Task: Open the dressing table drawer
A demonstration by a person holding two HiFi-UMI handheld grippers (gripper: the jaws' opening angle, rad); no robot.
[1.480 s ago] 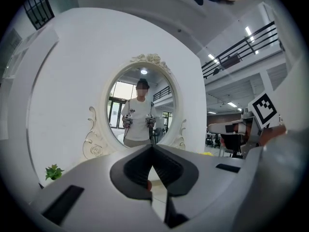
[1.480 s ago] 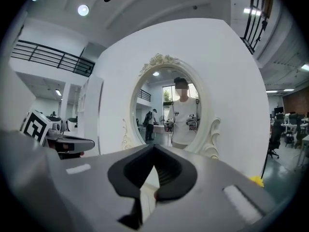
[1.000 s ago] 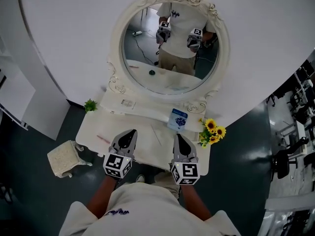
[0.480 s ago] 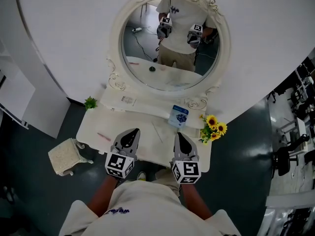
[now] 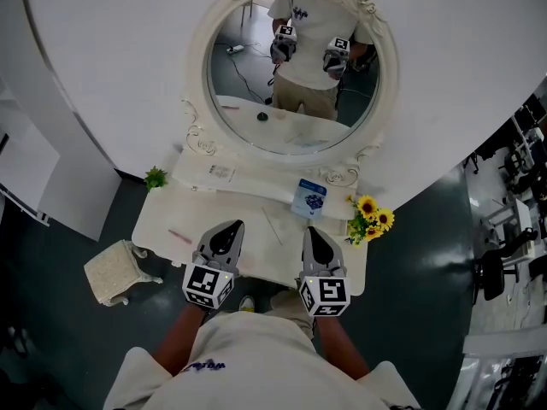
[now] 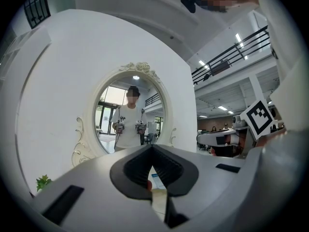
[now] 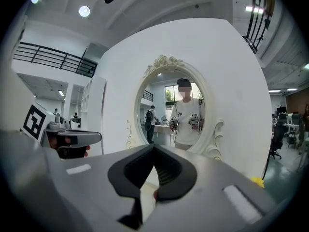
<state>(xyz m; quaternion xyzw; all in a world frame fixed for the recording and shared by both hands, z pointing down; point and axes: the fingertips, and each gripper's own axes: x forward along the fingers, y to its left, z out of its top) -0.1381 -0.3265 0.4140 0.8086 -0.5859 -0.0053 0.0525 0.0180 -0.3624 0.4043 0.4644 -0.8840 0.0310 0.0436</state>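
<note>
Left tongs: fully closed, tips together, nothing gripped. Right tongs: same, closed and empty. Both held side by side, pointing about level toward the mirror, over the front edge of the dressing table worktop. Not touching it as far as visible.

Drawer: front not visible in any view, hidden below the worktop edge under the tongs and the person's torso.

On the worktop: blue-and-white box upright near the mirror base, right of centre; sunflowers at the right end; small green plant at the left rear corner; pink pen lying flat just left of the left tongs. White stool on the floor beside the left end.

In the mirror glass: reflection of the person with both tongs held up at chest height.
</note>
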